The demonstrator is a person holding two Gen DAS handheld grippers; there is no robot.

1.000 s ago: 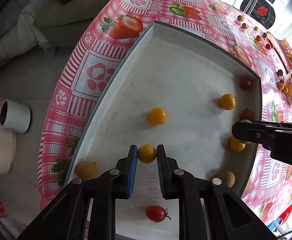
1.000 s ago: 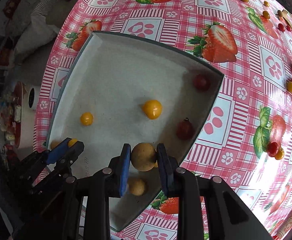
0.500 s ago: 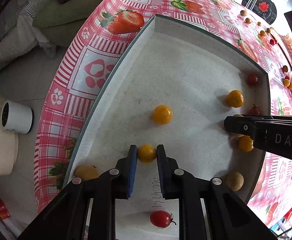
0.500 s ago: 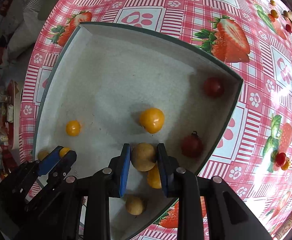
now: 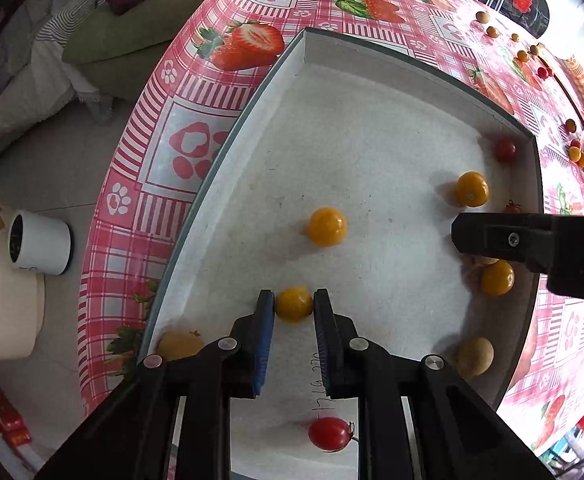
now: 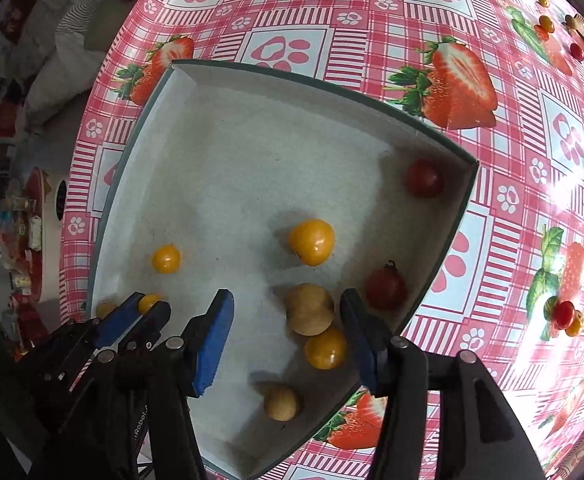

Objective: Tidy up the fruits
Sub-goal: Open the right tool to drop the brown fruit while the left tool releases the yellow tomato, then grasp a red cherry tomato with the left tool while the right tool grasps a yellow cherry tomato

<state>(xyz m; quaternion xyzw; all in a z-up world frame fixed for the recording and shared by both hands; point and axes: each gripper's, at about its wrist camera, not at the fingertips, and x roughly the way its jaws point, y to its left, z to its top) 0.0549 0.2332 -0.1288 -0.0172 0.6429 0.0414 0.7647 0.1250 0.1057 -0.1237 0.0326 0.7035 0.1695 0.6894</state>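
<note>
A white tray (image 5: 372,128) with a green rim lies on the strawberry tablecloth. My left gripper (image 5: 294,306) is shut on a small yellow tomato (image 5: 293,304) just above the tray floor near its left wall; it shows in the right wrist view (image 6: 148,304). My right gripper (image 6: 288,304) is open, with a tan longan (image 6: 309,309) lying on the tray floor between its fingers beside a yellow tomato (image 6: 325,348). Other yellow tomatoes (image 6: 312,241), red tomatoes (image 6: 424,178) and longans (image 6: 281,402) lie scattered in the tray.
More small fruits (image 6: 564,316) lie on the tablecloth to the right of the tray and along the far table edge (image 5: 492,32). The table edge drops to the floor on the left, where a white cup (image 5: 40,242) stands.
My right gripper has opened and let the longan go onto the tray floor next to a yellow tomato. My left gripper keeps its hold on the yellow tomato and has barely moved.
</note>
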